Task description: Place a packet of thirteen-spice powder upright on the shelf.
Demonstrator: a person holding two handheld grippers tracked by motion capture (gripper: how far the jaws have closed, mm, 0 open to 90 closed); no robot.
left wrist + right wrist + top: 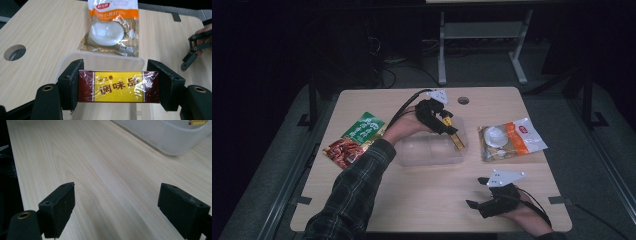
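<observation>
Holding a yellow seasoning box [119, 86] pinched in our left gripper [119, 86] over the clear tub [430, 150], we keep the right gripper [116, 206] spread and idle; two packets [511, 141] remain outside.

I see pale matt wood-grain surface [100, 170], frosted translucent plastic tub [427, 152] with smooth walls, glossy cellophane-wrapped yellow and maroon box [118, 86], crinkly shiny clear-and-orange plastic bag [113, 27], glossy green and red foil pouch [354, 140], my matt black rubbery jaws
</observation>
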